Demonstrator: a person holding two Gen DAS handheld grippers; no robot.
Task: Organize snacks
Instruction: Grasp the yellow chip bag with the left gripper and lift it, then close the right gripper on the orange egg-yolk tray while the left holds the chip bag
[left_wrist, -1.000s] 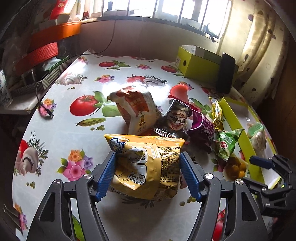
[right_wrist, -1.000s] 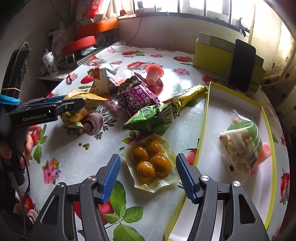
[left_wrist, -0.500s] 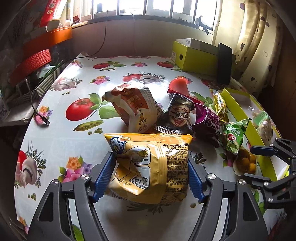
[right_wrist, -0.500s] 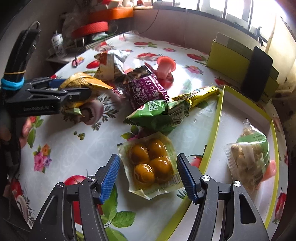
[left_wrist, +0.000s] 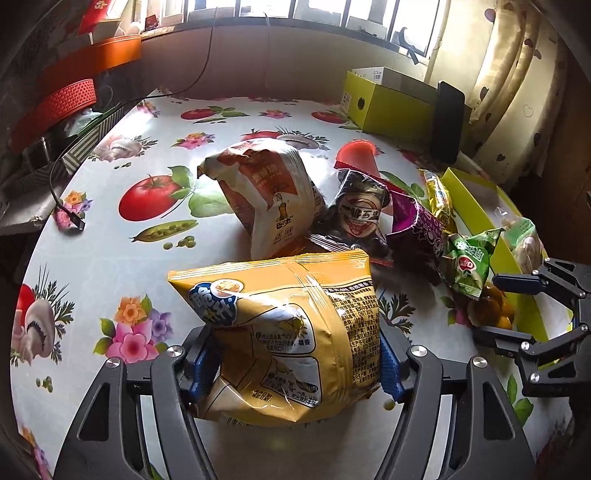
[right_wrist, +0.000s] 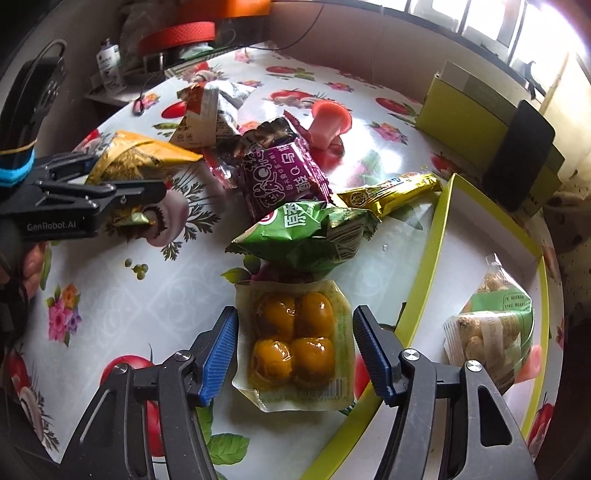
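Left gripper (left_wrist: 295, 365): its jaws are closing around the yellow chip bag (left_wrist: 284, 332), which is bulging between the fingers (left_wrist: 201, 363) and pressing against both; the bag's top seam is running crosswise above them.
Snack pile: an orange-and-white bag (left_wrist: 266, 195), a dark packet (left_wrist: 356, 218), a purple packet (right_wrist: 282, 173), a gold bar (right_wrist: 388, 192) and a green packet (right_wrist: 306, 236) are lying bunched on the flowered surface (left_wrist: 110, 258).
Right gripper (right_wrist: 295, 354): its jaws are closing, straddling the clear pack of yellow balls (right_wrist: 295, 343); the fingers (right_wrist: 219, 350) are sitting just beside its side edges, seemingly not yet gripping.
Pack's lie: flat, long axis pointing away from the fingers, so they are closing across its short width.
Yellow-rimmed tray (right_wrist: 424, 266): just right of the pack, already holding a nut bag (right_wrist: 491, 325); the right hand is nearer.
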